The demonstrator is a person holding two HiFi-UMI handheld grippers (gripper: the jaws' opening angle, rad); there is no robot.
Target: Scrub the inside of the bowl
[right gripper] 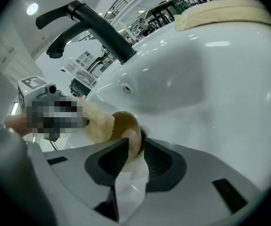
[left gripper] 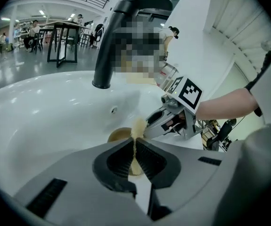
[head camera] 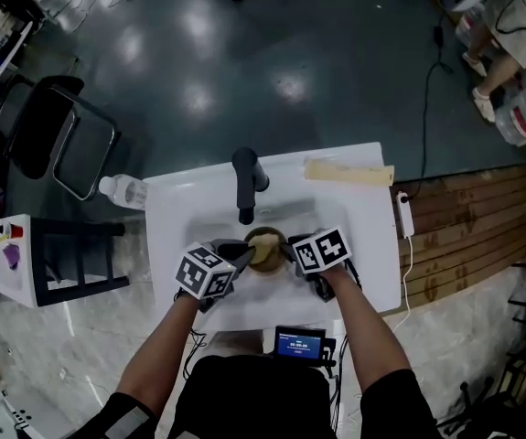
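Holding bowl (right gripper: 123, 122): right gripper (right gripper: 135, 145), jaws clamped on rim, low in basin.
Left gripper (left gripper: 134, 146): jaws nearly shut on yellowish sponge (left gripper: 138, 126), inside bowl.
Sink (head camera: 359, 236): white, black faucet (head camera: 247, 176) far side.
Floor (head camera: 244, 53): dark, glossy beyond; wooden planks (head camera: 468, 218) right.

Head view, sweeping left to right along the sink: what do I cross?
Water bottle → left gripper, jaws shut on the sponge → bowl → right gripper, jaws on the bowl's rim → power strip.
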